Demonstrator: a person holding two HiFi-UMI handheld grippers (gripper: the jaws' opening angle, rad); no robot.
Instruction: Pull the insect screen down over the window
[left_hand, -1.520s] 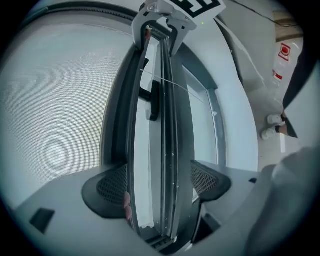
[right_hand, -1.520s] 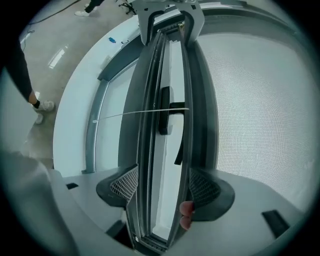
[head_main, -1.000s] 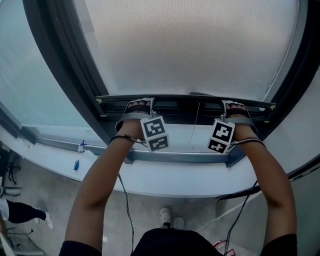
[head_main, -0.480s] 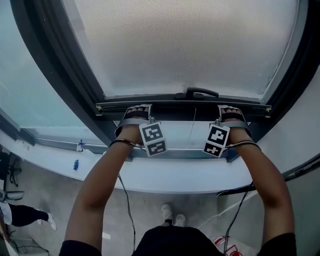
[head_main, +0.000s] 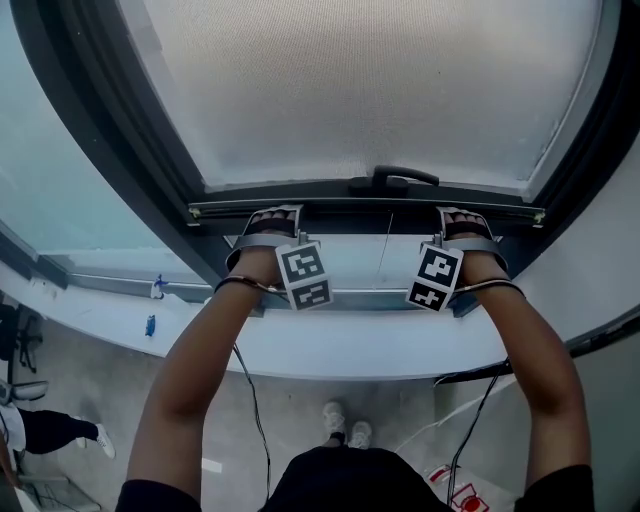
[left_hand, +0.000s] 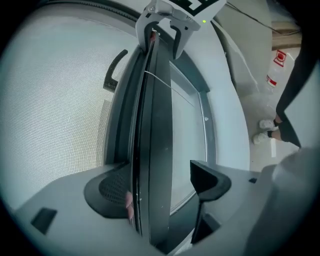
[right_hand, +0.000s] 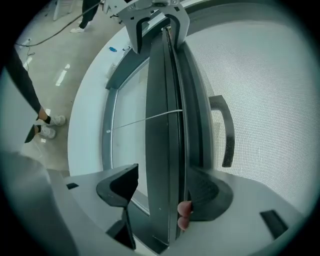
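Bright diffuse daylight, fisheye-warped edges

Head view: from above, steeply down, mid-range, onto screen bar (head_main: 365, 207). Gripper views: close, facing each other along it; all share bar, handle (head_main: 393, 178).

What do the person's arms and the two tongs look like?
Both arms are bare, with short black sleeves. The left tongs and right tongs are grey with black textured pads; each carries a white cube with black square markers. Thin black cables hang from the wrists.
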